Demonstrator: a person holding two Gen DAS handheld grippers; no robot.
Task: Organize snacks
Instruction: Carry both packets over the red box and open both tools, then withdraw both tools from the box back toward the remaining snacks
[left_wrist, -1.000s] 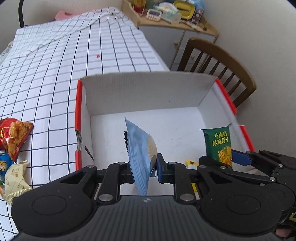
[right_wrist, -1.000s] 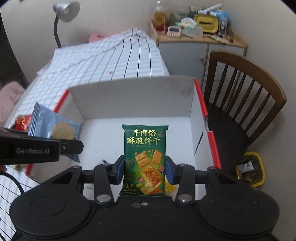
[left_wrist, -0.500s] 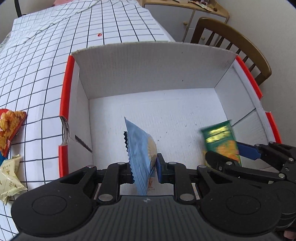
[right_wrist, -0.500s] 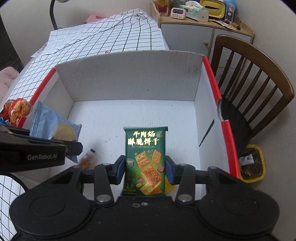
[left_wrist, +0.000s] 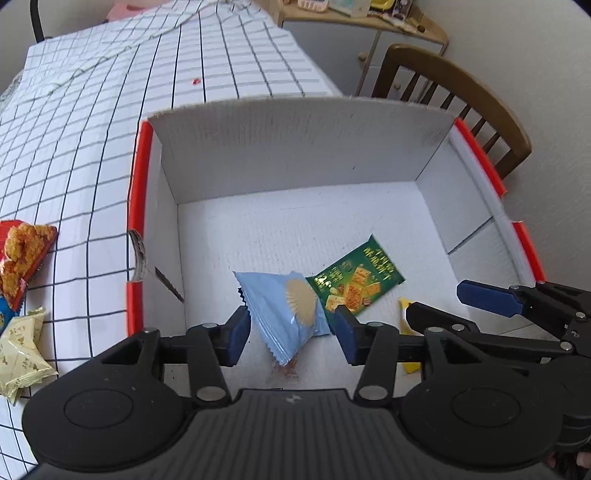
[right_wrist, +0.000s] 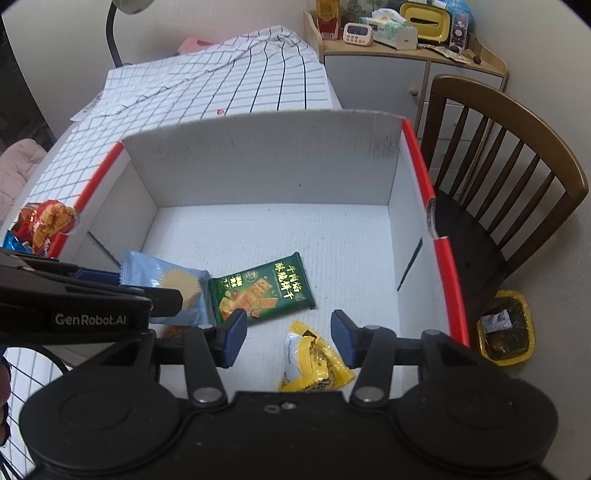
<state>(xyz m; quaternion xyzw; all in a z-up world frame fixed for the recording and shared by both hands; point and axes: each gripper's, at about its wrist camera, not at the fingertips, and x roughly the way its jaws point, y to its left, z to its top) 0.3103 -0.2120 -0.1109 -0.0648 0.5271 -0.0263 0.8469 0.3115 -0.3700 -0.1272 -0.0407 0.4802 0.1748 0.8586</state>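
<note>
Both grippers hang over the white cardboard box (left_wrist: 303, 147) with red-edged side walls; each pair of jaws has just been opening and now stands apart, pads touching nothing. Left gripper (left_wrist: 291, 332): the pale blue packet (left_wrist: 284, 310) lies on the box floor below the gap, free of the pads. Right gripper (right_wrist: 284, 334): the green cracker packet (right_wrist: 262, 288) lies flat on the floor ahead of it, its edge just beside the blue one. Only the right wrist view shows the yellow packet (right_wrist: 314, 365) whole, beneath its jaws; the left view catches a sliver. Only the left view shows the cream packet (left_wrist: 20, 350) on the checked cloth (left_wrist: 92, 129) outside the box, near the red snack bag (left_wrist: 22, 254).
</note>
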